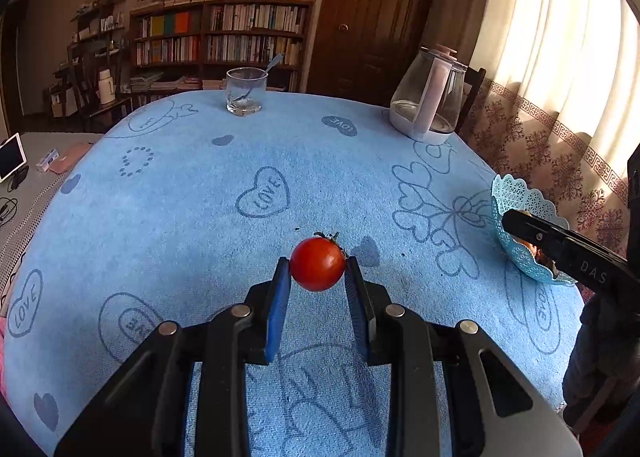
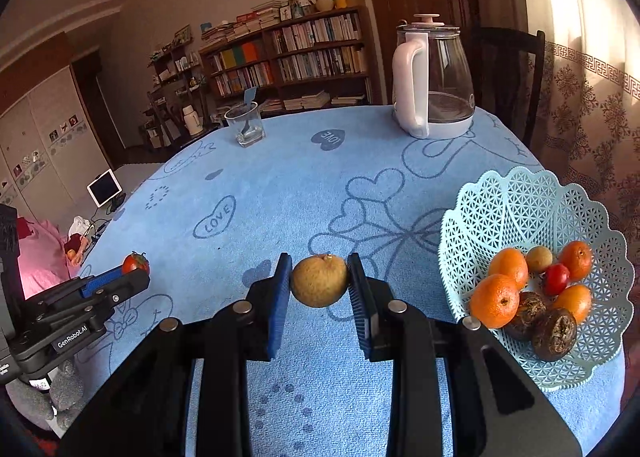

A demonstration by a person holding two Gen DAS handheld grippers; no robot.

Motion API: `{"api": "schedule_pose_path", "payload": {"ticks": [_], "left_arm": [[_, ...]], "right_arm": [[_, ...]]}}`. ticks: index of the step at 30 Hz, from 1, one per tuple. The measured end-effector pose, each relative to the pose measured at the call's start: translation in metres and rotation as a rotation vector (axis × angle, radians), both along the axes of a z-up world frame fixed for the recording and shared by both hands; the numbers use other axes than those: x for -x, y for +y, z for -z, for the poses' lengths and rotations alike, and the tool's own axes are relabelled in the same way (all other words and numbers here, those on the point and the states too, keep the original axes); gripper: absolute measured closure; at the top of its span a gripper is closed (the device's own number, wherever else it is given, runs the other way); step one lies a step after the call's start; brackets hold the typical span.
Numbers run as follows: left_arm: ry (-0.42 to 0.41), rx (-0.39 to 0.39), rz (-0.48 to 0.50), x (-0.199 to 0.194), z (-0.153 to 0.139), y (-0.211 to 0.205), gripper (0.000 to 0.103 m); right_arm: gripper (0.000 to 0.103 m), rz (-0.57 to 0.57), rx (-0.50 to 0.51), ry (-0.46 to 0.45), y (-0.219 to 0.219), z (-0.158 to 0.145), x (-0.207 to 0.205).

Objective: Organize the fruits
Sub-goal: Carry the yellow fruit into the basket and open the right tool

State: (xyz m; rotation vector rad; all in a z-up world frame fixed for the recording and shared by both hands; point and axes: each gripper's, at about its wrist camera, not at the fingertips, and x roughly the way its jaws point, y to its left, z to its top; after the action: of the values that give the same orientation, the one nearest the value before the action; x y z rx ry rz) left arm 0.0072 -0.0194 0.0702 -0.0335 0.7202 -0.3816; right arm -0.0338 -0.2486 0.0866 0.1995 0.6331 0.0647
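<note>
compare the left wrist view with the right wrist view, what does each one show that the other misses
Only the left wrist view: the left hand-held gripper head-on, clamping a red tomato.
Only the right wrist view: the right hand-held gripper gripping a brownish round fruit, and the basket's contents: oranges, a small red tomato, dark fruits.
Both: the blue tablecloth, drinking glass, kettle, blue lattice basket.
</note>
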Motion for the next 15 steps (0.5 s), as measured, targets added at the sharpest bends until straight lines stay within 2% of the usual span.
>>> {"api": "schedule_pose_path", "payload": {"ticks": [6, 15], "left_arm": [[0.000, -0.003, 0.008, 0.002, 0.000, -0.003, 0.075], [-0.003, -0.005, 0.013, 0.003, -0.001, -0.004, 0.075]], "right_arm": [[0.074, 0.093, -0.005, -0.026, -0.035, -0.010, 0.012], [0.074, 0.242, -0.036, -0.022, -0.093, -0.006, 0.029]]}}
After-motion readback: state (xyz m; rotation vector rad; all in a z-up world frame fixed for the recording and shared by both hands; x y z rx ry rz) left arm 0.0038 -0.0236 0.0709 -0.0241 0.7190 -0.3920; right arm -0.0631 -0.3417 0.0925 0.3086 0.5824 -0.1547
